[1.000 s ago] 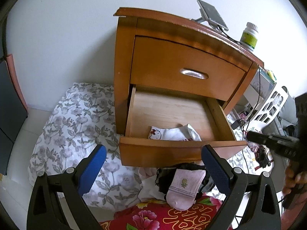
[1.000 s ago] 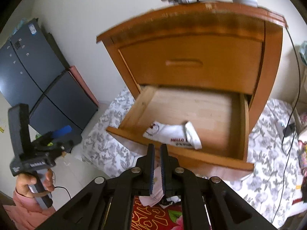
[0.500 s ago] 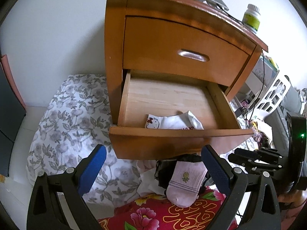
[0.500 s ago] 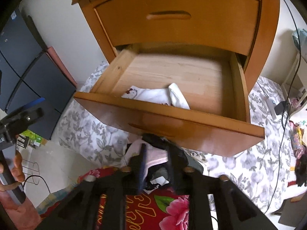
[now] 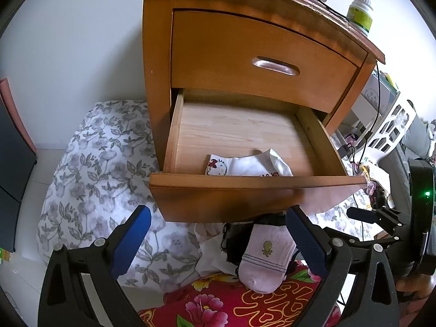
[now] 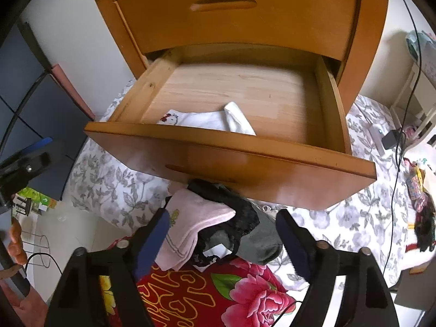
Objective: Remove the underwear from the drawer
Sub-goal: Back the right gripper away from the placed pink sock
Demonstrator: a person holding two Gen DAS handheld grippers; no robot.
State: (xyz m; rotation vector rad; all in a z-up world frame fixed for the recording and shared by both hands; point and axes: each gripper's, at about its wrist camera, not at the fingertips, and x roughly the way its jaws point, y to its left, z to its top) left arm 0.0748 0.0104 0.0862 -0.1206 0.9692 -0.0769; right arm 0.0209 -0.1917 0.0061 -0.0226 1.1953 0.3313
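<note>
White underwear (image 5: 245, 164) with a cartoon print lies at the front of the open lower drawer (image 5: 245, 182); the right wrist view shows the same underwear (image 6: 209, 121) behind the drawer's front board (image 6: 218, 139). My left gripper (image 5: 218, 242) is open and empty, low in front of the drawer. My right gripper (image 6: 222, 239) has its jaws opening wide over a heap of clothes under the drawer front: a pink sock (image 6: 196, 226), a black lace garment (image 6: 231, 212) and a grey piece (image 6: 259, 242). The pads touch none of them.
The wooden nightstand (image 5: 158, 81) has a closed upper drawer (image 5: 259, 62) and a bottle (image 5: 359, 13) on top. A floral sheet (image 5: 95, 163) and a red flowered blanket (image 6: 204, 294) cover the floor. Cables and a white rack (image 5: 392, 128) stand to the right.
The right gripper's jaws went from shut to wide apart as it sank and tipped down toward the clothes heap. The left gripper dropped slightly and stayed open.
</note>
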